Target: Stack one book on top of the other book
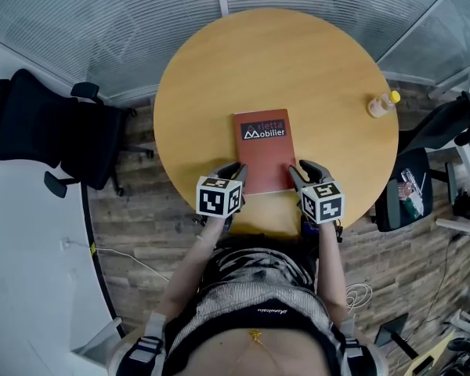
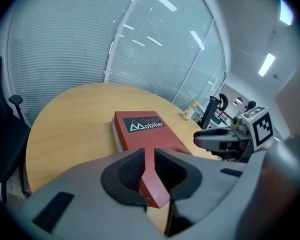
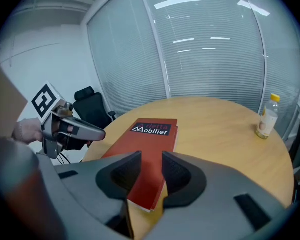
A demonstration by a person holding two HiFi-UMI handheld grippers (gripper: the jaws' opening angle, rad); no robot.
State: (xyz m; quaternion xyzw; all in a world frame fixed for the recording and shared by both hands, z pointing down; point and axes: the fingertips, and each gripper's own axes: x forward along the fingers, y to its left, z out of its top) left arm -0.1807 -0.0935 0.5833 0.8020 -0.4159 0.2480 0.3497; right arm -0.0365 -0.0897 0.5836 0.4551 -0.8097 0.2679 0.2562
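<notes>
A red book [image 1: 264,149] with a dark title band lies lengthwise on the round wooden table [image 1: 219,69]. Only this one cover shows. Pale page edges run along the book [image 2: 140,129] on its left side, and I cannot tell whether a second book lies under it. My left gripper [image 1: 236,171] is at its near left corner, and that corner sits pinched in the narrow gap of the left gripper [image 2: 149,171]. My right gripper [image 1: 301,171] is at the near right corner, its wider gap filled by the book [image 3: 150,144] between the pads of the right gripper [image 3: 151,171].
A small bottle with a yellow cap [image 1: 382,104] stands near the table's right edge. A black office chair [image 1: 55,131] stands on the floor to the left, and another seat with clutter to the right. Glass walls with blinds curve behind the table.
</notes>
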